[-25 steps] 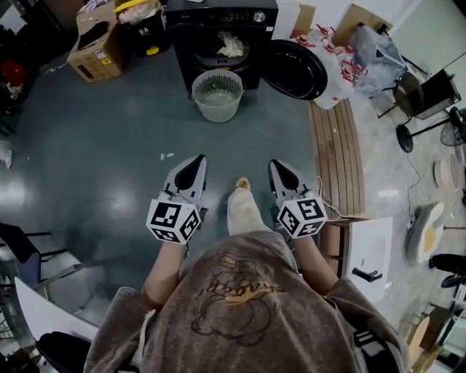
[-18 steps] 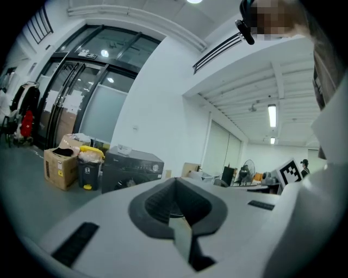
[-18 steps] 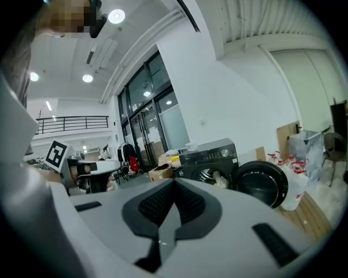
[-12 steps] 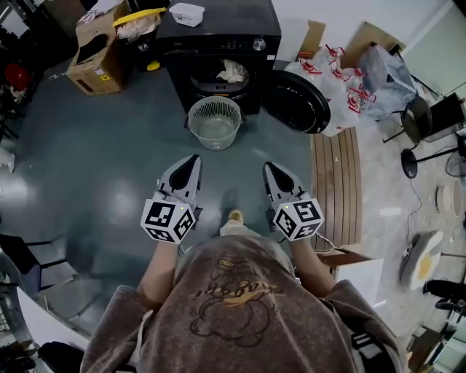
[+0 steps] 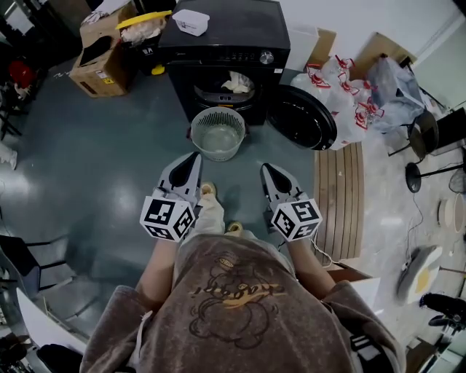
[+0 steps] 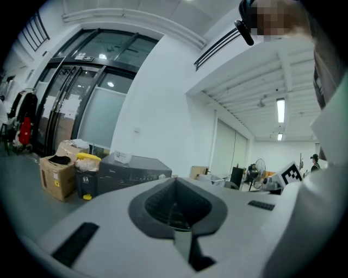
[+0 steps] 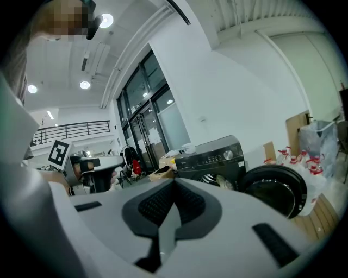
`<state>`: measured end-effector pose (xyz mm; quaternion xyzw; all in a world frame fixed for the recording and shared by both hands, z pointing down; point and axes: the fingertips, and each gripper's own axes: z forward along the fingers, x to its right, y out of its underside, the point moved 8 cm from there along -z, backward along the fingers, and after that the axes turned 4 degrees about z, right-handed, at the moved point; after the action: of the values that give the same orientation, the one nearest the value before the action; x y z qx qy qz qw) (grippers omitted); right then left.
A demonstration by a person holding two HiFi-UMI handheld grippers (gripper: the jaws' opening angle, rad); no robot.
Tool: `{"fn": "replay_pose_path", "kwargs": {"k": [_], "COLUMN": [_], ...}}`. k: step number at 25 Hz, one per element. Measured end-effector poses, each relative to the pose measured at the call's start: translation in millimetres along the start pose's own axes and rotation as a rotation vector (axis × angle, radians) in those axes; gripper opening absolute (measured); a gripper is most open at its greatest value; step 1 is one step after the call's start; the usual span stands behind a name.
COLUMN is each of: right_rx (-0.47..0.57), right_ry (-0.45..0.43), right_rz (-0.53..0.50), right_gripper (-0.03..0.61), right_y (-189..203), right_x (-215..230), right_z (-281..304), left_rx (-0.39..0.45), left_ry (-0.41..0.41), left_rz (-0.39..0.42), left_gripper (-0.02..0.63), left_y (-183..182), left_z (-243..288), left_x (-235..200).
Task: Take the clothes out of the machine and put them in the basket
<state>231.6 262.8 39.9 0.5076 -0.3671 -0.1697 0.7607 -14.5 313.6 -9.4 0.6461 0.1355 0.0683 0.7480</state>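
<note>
A black front-loading machine (image 5: 222,36) stands at the far side with its round door (image 5: 301,116) swung open to the right. Pale clothes (image 5: 237,82) lie in its drum opening. A light green slatted basket (image 5: 218,133) sits on the floor just in front of the drum. My left gripper (image 5: 192,159) is shut and empty, a short way in front of the basket. My right gripper (image 5: 266,170) is shut too, level with it, nearer the door. The machine (image 7: 213,156) and door (image 7: 273,189) show in the right gripper view; the left gripper view shows the machine (image 6: 133,170) beyond its closed jaws.
A cardboard box (image 5: 104,55) and a bin with a yellow lid (image 5: 143,29) stand left of the machine. A white tub (image 5: 190,21) rests on the machine's top. Plastic bags (image 5: 349,98) pile up at its right, beside a wooden slatted platform (image 5: 336,197). A chair (image 5: 22,255) stands at left.
The person has walked toward the machine: machine and basket now lie much nearer both grippers. Both grippers stayed shut and side by side.
</note>
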Motion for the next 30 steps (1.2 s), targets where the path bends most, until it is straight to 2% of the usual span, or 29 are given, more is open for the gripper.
{"fn": "replay_pose_path", "kwargs": {"k": [7,16,25,30], "right_rx": [-0.007,-0.034,-0.082,-0.081], "right_ry": [0.02,0.032,0.069,0.062], "right_rz": [-0.016,-0.043,-0.058,-0.06], "right_gripper": [-0.003,-0.003,-0.003,-0.003], "right_y": [-13,-41,-48,-36], "right_x": [24,57,105,136], "right_z": [62,197,324,371], "left_rx": [-0.002,-0.032,-0.069,-0.074], "left_ry": [0.033,0.094,0.146,0.163], "left_rz": [0.002,0.005,-0.003,-0.005], "left_gripper": [0.006,0.006,0.006,0.006], "left_y": [1,-3,18,49], "left_z": [62,173,277,321], "left_x": [-49,-144,-232,-262]}}
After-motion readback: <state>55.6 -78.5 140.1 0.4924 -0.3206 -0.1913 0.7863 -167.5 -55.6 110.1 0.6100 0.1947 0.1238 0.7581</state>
